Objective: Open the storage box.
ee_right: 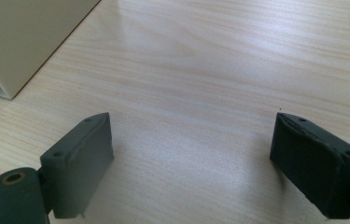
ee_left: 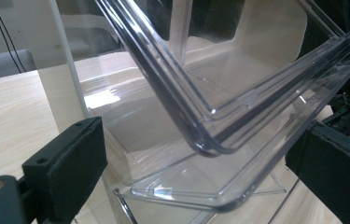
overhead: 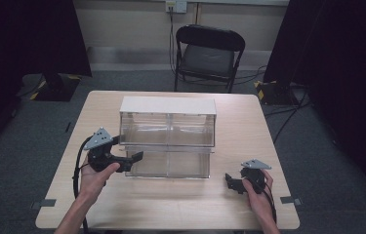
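From above, I have the left gripper [overhead: 132, 158] at the clear drawer unit's [overhead: 168, 127] lower-left drawer [overhead: 168, 165]. Its own view shows jaws spread wide around that drawer's corner [ee_left: 210, 140]. The right gripper [ee_right: 191, 154] hangs released over bare desk [ee_right: 219, 70].

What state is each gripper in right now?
Left gripper: open, jaws either side of the clear drawer rim, not clamped.
Right gripper: open, empty, over the table.
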Available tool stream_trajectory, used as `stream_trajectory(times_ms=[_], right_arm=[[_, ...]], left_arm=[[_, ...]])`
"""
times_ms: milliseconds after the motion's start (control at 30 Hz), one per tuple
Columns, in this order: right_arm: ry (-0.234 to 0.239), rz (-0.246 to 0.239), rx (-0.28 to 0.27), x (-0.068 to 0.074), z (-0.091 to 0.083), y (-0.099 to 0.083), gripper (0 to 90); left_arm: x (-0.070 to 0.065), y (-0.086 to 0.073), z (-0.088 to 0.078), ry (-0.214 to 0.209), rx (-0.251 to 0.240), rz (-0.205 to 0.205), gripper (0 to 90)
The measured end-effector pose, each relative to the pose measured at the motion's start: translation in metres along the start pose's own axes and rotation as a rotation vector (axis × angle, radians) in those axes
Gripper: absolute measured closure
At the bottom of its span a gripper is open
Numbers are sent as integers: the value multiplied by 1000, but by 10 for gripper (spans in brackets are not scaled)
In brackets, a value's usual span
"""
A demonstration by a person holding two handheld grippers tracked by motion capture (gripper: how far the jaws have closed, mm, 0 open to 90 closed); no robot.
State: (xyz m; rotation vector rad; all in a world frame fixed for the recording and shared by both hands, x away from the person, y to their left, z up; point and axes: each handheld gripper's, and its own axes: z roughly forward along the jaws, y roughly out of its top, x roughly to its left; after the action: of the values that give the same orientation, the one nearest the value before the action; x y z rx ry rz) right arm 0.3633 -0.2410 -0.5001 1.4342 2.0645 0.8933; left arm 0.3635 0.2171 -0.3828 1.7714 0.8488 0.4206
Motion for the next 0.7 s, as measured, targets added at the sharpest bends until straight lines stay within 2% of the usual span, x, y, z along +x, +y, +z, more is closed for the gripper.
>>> stream_trajectory(times_ms=[700], right_arm=[[0,0,0,0,0,0,123]], left_arm=[[1,0,0,-2,5,4,51]])
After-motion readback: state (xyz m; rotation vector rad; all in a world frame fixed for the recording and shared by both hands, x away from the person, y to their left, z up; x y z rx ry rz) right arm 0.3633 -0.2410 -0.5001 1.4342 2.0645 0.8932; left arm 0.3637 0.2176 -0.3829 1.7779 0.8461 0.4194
